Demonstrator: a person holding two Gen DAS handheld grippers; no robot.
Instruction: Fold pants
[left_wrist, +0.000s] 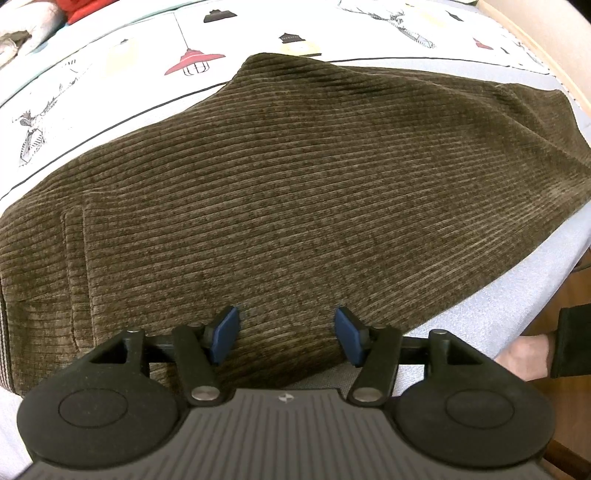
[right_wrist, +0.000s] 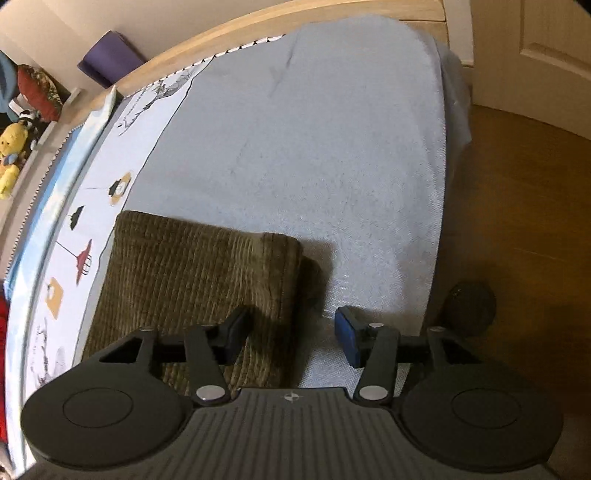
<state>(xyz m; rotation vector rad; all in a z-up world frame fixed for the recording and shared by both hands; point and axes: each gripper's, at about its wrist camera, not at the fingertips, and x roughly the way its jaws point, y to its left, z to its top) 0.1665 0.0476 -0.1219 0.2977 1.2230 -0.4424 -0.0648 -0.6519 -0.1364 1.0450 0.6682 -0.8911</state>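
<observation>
The olive-brown corduroy pants (left_wrist: 295, 192) lie folded into a thick, flat bundle on the pale grey-blue bed cover (right_wrist: 314, 147), near the side edge of the bed. The left tool (left_wrist: 286, 338) hovers over the near hem, its blue pads (left_wrist: 225, 334) spread and pinching nothing. The right tool (right_wrist: 291, 338) is spread too, straddling the bundle's corner without pressing it. A likely risk: pinching only 1 layer would drag the stack apart, or push it towards the wooden floor (right_wrist: 517, 203).
</observation>
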